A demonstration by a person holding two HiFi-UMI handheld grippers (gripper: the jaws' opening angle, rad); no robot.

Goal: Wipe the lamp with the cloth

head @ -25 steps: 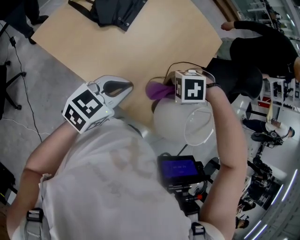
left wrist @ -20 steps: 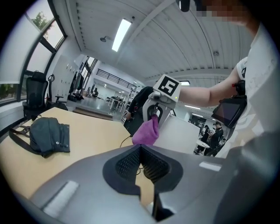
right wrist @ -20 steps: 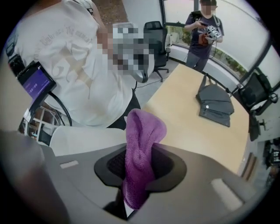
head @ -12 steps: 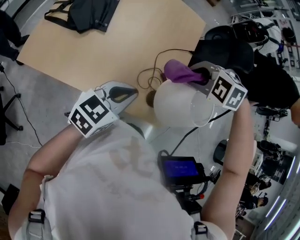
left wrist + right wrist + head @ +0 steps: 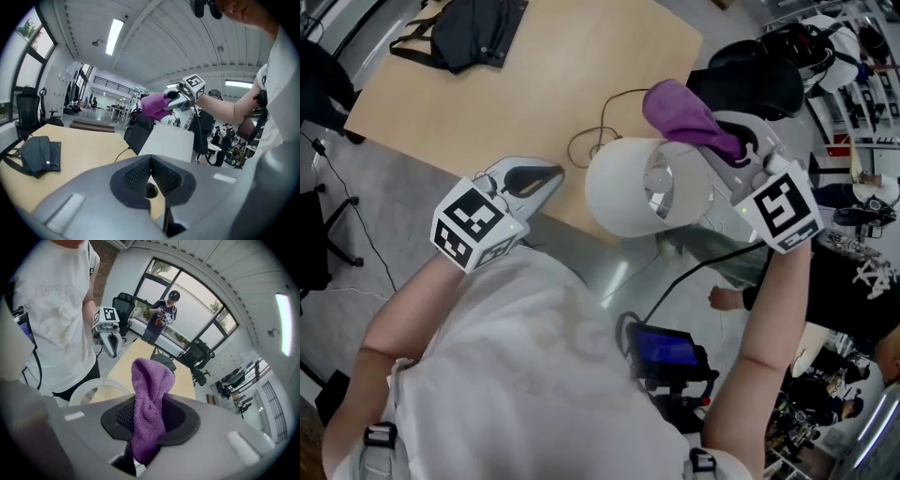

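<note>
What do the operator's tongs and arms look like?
Both match: the left light-grey moulded plastic tongs and right light-grey tongs have black cross-hatched pads, and each carries a white cube with black square markers. Operator wears a white short-sleeved T-shirt; forearms bare.

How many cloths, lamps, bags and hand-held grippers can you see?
Purple cloth: 1
White lamp: 1
Black bag: 1
Hand-held grippers: 2 (left hand-held gripper, right hand-held gripper)
Total: 5
</note>
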